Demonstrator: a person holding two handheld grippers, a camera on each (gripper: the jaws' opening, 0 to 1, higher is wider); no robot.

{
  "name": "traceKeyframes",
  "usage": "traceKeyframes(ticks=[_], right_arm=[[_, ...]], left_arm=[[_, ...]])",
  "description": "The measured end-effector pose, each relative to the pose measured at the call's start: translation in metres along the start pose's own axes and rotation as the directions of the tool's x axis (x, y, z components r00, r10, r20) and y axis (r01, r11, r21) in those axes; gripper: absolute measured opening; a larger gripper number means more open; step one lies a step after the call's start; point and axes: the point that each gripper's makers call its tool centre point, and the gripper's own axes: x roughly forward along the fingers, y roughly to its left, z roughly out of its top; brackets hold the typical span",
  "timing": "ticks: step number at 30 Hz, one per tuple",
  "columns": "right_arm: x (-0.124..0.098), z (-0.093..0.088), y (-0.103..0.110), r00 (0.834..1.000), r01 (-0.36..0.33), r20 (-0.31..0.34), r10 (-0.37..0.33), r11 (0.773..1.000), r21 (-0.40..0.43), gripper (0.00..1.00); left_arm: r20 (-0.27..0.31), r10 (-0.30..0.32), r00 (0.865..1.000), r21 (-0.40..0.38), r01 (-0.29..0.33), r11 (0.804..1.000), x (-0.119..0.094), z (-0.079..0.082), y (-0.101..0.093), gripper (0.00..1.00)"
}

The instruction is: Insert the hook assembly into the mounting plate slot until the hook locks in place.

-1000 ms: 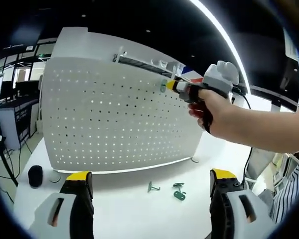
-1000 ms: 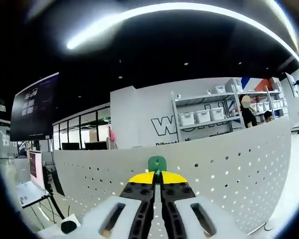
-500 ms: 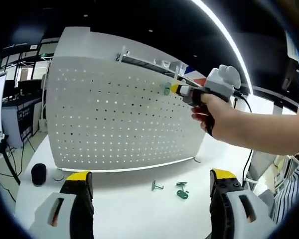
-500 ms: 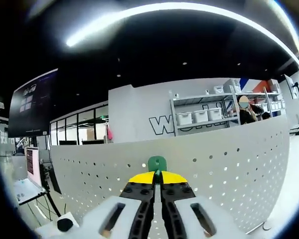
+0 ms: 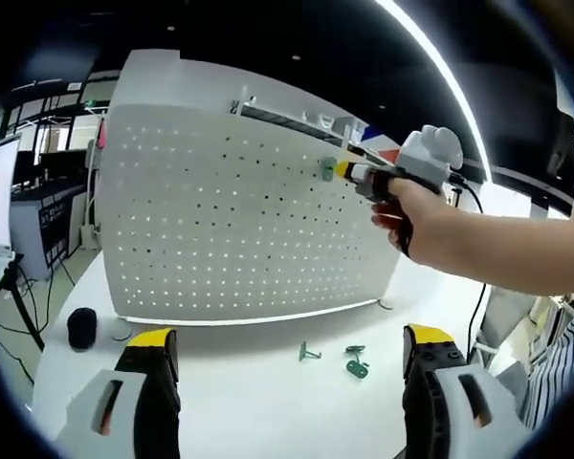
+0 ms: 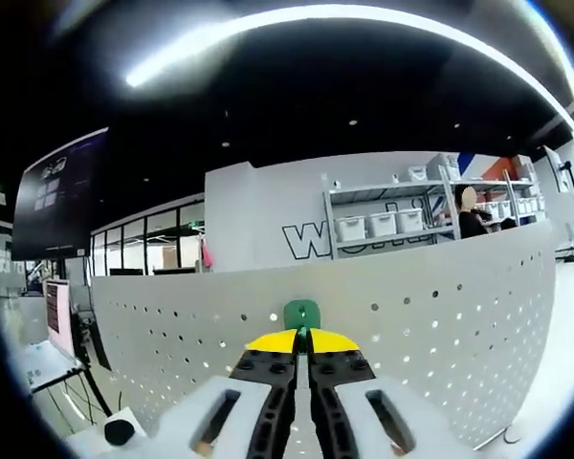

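A white pegboard mounting plate stands upright on the white table. My right gripper, held in a person's hand, is up near the plate's top edge, shut on a green hook close to the holes. In the right gripper view the green hook sticks up from the shut yellow-tipped jaws of my right gripper, against the pegboard. Two more green hooks lie on the table before the plate. My left gripper hangs open low over the table, holding nothing.
A black round object sits on the table at the plate's left end, with a cable beside it. Shelving with white bins stands behind the pegboard. A person's arm reaches in from the right.
The left gripper view has drifted, so the plate sits a bit more to the right. The right gripper with its hook stays near the plate's upper edge, shifted slightly along it.
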Motion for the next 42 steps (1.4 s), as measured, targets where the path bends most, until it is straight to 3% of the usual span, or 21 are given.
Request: traceKeyframes(ticks=[14,16,33,42], right_arm=[[0.003,-0.006,-0.005,1.000,0.020,-0.003,-0.020,1.000,-0.001,0.00],[0.005,-0.007,-0.006,1.000,0.026,0.001,-0.027,0.999,0.034,0.01],[0.011,-0.009,-0.005,0.997,0.063,-0.035,-0.063,0.998,0.026,0.02],[0.013,0.012,0.002,1.000,0.020,0.000,-0.020,0.999,0.036,0.13]], left_arm=[[-0.004,0.005,1.000,-0.006,-0.006,1.000,0.002,0.001,0.004,0.99],[-0.003,0.005,1.000,-0.011,-0.005,1.000,0.002,0.000,0.004,0.99],[-0.050,0.023,0.998,-0.021,-0.024,1.000,0.001,-0.021,0.009,0.98],[-0.058,0.032,0.998,-0.027,-0.033,0.999,-0.003,-0.026,0.010,0.97]])
